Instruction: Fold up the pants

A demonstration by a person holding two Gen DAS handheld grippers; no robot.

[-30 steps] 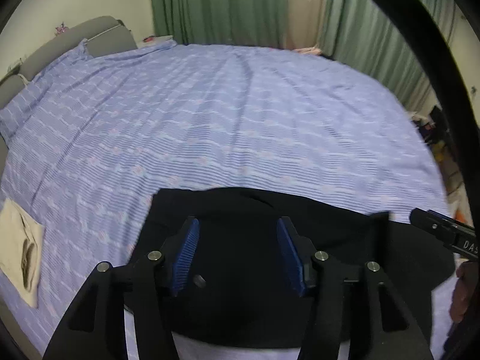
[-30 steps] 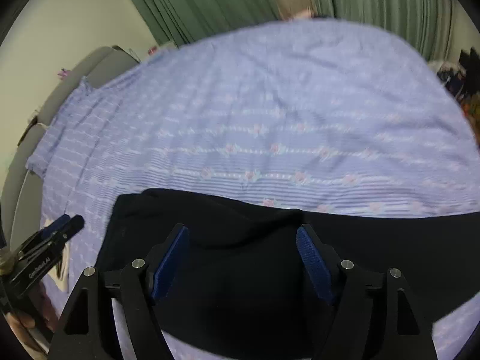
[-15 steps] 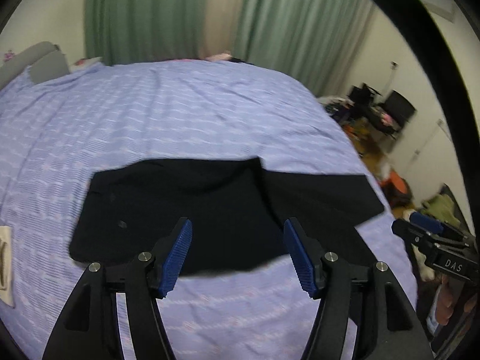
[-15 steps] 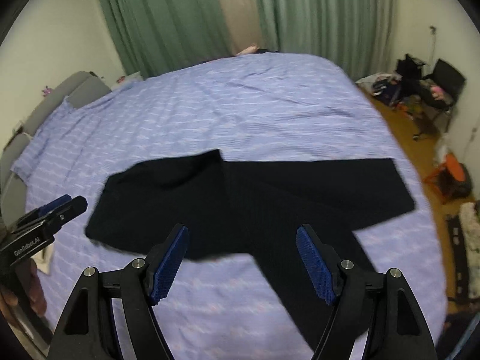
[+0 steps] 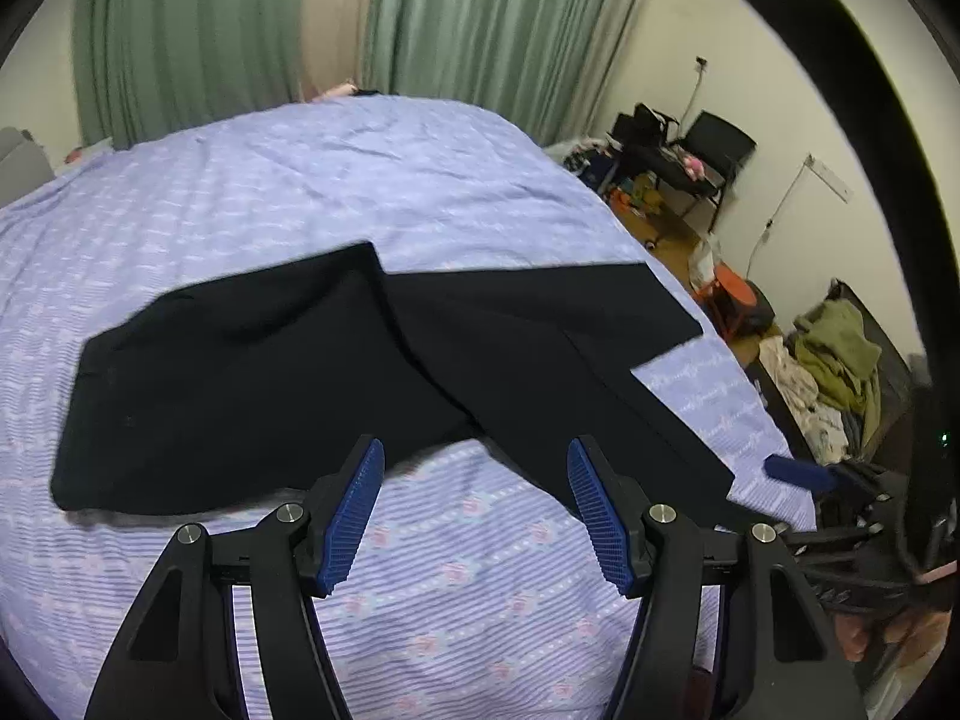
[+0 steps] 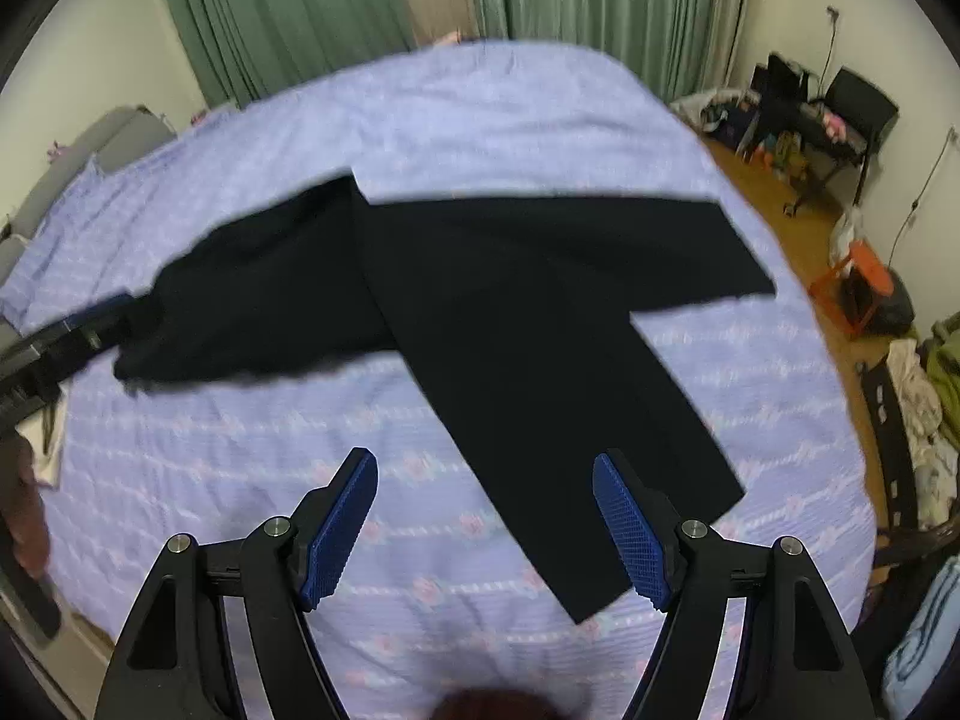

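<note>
Black pants flat on bedsheet — legs splayed, near edge clear

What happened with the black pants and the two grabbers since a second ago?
Both grippers, left and right, pulled back from over the black fabric pants, so the whole garment with both legs splayed now shows. Both are open and empty. The pants stayed flat on the lilac striped bedsheet.

Two fisheye cameras, one on each handheld gripper, look forward and steeply down along blue-padded fingers from above the near edge of a bed. Both views share the black pants spread on the lilac sheet, green curtains behind, and clutter at right.
</note>
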